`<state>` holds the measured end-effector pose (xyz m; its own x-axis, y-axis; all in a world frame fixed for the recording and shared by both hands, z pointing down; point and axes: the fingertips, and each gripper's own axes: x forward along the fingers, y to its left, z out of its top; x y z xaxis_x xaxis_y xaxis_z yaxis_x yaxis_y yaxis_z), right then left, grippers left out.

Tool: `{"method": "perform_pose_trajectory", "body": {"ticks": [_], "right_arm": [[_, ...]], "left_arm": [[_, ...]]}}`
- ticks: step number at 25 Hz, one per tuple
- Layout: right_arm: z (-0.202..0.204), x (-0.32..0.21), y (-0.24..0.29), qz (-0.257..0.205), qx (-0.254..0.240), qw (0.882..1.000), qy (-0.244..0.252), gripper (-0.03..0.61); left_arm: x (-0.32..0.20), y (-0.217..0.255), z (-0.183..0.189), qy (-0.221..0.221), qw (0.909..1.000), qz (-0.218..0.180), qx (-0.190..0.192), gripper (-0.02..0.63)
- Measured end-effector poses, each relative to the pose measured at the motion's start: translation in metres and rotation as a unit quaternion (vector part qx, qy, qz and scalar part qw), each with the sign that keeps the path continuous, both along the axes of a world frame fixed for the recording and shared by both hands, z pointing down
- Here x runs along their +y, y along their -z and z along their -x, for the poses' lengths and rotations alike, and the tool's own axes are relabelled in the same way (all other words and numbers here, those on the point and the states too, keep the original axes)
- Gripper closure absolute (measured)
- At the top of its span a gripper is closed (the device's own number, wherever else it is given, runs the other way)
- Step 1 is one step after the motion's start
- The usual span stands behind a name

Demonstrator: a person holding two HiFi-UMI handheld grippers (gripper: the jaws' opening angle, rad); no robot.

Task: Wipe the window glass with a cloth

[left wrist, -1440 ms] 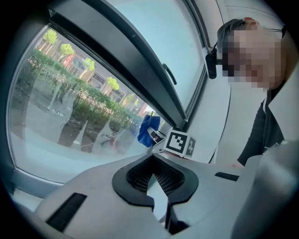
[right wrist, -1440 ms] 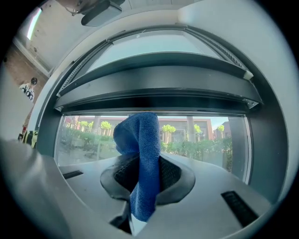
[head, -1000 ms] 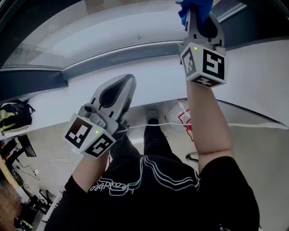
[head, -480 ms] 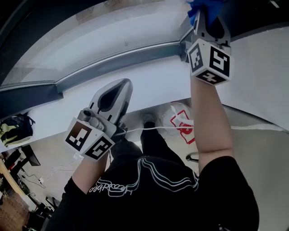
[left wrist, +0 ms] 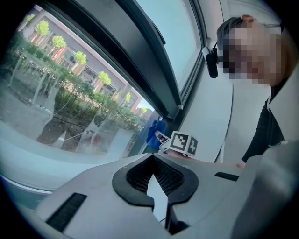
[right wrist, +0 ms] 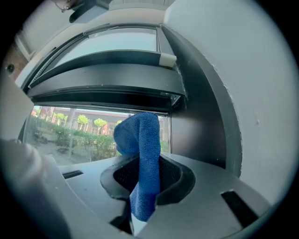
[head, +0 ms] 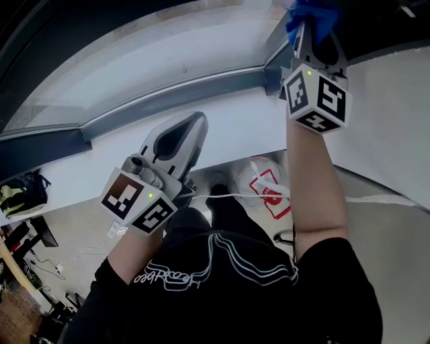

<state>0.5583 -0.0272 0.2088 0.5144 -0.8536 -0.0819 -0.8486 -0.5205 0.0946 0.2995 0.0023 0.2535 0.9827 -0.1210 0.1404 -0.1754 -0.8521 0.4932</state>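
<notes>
Pressing counts now: right claw [head: 310,37] clamped on the blue cloth [right wrist: 142,154], window glass [right wrist: 79,130] just ahead, so lay it flat and overlap strokes; left claw [left wrist: 156,186] closed, empty

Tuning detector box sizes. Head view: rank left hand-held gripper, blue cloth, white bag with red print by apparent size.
1. left hand-held gripper: clearly largest, but nearest the camera.
2. white bag with red print.
3. blue cloth: close to the bag, cropped at the top edge, so unsure.

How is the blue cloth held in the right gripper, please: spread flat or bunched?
Bunched: the blue cloth stands as a folded strip pinched between the right gripper's jaws, top curling over.
</notes>
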Motion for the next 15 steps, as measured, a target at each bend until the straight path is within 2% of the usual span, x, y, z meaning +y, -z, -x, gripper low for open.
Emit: {"method": "perform_pose_trajectory", "body": {"ticks": [3, 8, 12, 15], "right_arm": [[0.019, 0.005, -0.008, -0.004, -0.013, 1.0, 0.015, 0.514], [0.074, 0.005, -0.022, -0.004, -0.029, 0.997, 0.066, 0.514], [0.135, -0.02, -0.034, 0.005, -0.038, 0.992, 0.116, 0.514], [0.195, -0.042, -0.044, 0.012, -0.041, 0.986, 0.161, 0.514]], "left_arm": [[-0.007, -0.002, 0.005, 0.009, 1.0, -0.003, -0.002, 0.607], [-0.016, -0.003, 0.033, 0.033, 0.9994, -0.006, -0.002, 0.607], [-0.038, -0.019, 0.082, 0.07, 0.9974, 0.012, -0.009, 0.607], [-0.056, -0.033, 0.13, 0.102, 0.9945, 0.019, -0.019, 0.607]]}}
